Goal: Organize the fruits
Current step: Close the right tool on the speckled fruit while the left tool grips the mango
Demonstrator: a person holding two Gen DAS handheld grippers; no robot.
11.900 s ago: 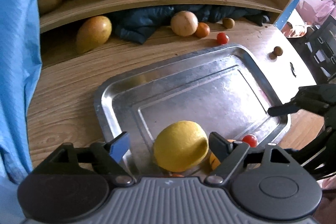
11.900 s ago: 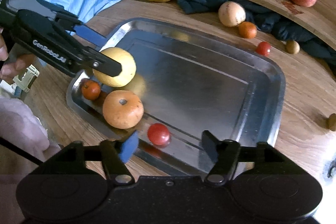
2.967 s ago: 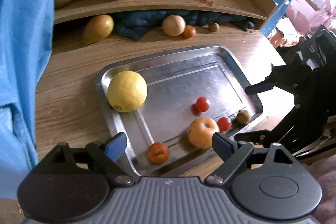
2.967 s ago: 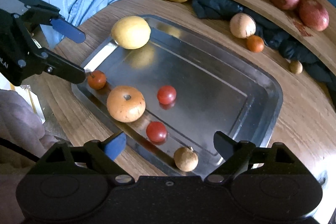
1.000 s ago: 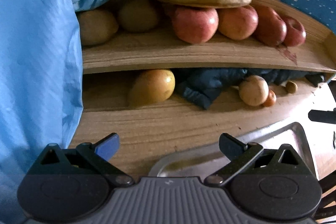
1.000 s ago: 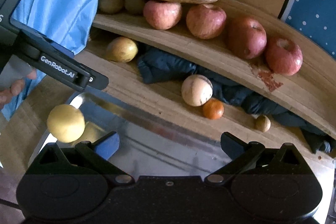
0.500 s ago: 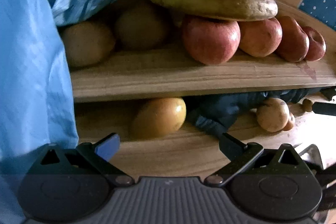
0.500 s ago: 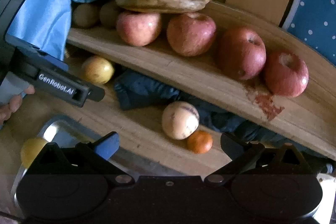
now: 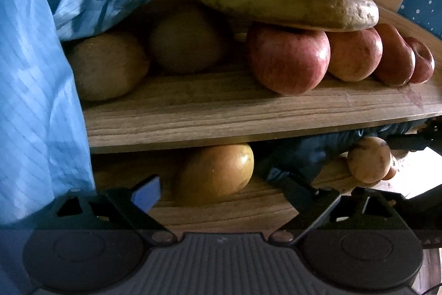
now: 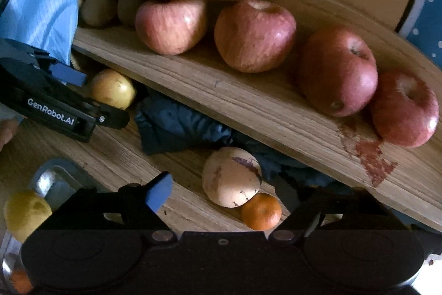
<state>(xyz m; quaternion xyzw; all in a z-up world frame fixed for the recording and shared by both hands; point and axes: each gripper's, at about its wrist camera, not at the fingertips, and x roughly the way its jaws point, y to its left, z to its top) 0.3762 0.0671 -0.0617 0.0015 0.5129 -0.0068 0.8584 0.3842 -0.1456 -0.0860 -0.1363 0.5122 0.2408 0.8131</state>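
A yellow-green fruit (image 9: 212, 173) lies on the table under the wooden shelf (image 9: 248, 115). My left gripper (image 9: 218, 188) has it between its jaws, which are closing; small gaps still show on both sides. The right wrist view shows the same fruit (image 10: 113, 91) flanked by the left gripper (image 10: 95, 97). A pale round fruit (image 10: 230, 176) with a small orange (image 10: 261, 210) touching it sits between the closing jaws of my right gripper (image 10: 223, 194); the pads stand clear of both.
On the shelf are several red apples (image 10: 254, 35), bananas (image 9: 287, 2) and brown fruits (image 9: 107, 68). A dark blue cloth (image 10: 176, 123) lies under it. A blue sleeve (image 9: 33, 87) hangs at left. The steel tray (image 10: 55, 173) holds a lemon (image 10: 25, 212).
Both grippers have come in lower and closer to the shelf, so the fruits under it now lie between the jaws. Both pairs of jaws have narrowed, the right more.
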